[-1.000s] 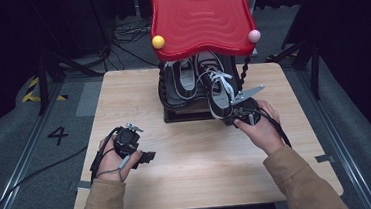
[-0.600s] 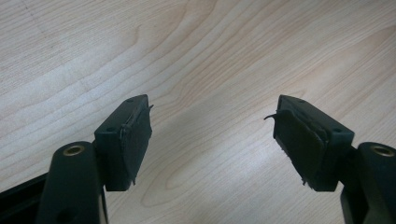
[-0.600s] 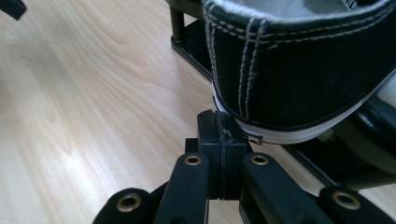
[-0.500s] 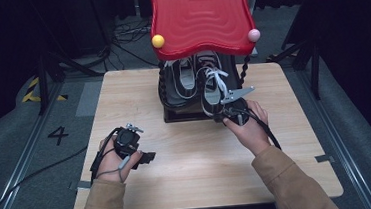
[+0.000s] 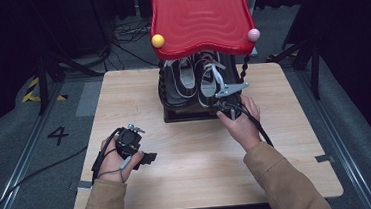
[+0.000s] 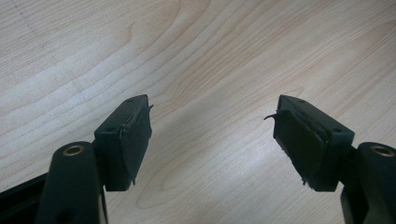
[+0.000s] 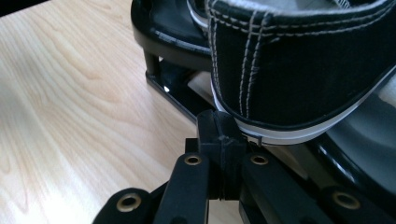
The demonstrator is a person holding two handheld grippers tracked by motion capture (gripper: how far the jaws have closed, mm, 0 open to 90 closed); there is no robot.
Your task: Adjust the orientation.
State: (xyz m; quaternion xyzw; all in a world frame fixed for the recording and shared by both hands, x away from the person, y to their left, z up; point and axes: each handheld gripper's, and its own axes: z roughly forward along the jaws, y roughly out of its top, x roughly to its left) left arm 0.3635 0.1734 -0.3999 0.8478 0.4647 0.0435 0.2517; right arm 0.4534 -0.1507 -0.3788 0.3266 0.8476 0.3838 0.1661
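Observation:
Two black sneakers with white laces sit side by side on a black rack under a red wavy top. The right sneaker has its heel toward me. My right gripper is shut, with nothing between its pads. In the right gripper view its tips rest against the white sole edge at the heel of that sneaker. My left gripper lies low over the table at the front left. It is open, and bare wood shows between its pads.
The wooden table has bare surface in front of the rack and to both sides. A yellow ball and a pink ball hang at the red top's corners. Cables and stands lie on the dark floor around the table.
My right hand has moved left and away from me toward the rack, and the right sneaker now sits further back on it. The left hand has stayed still.

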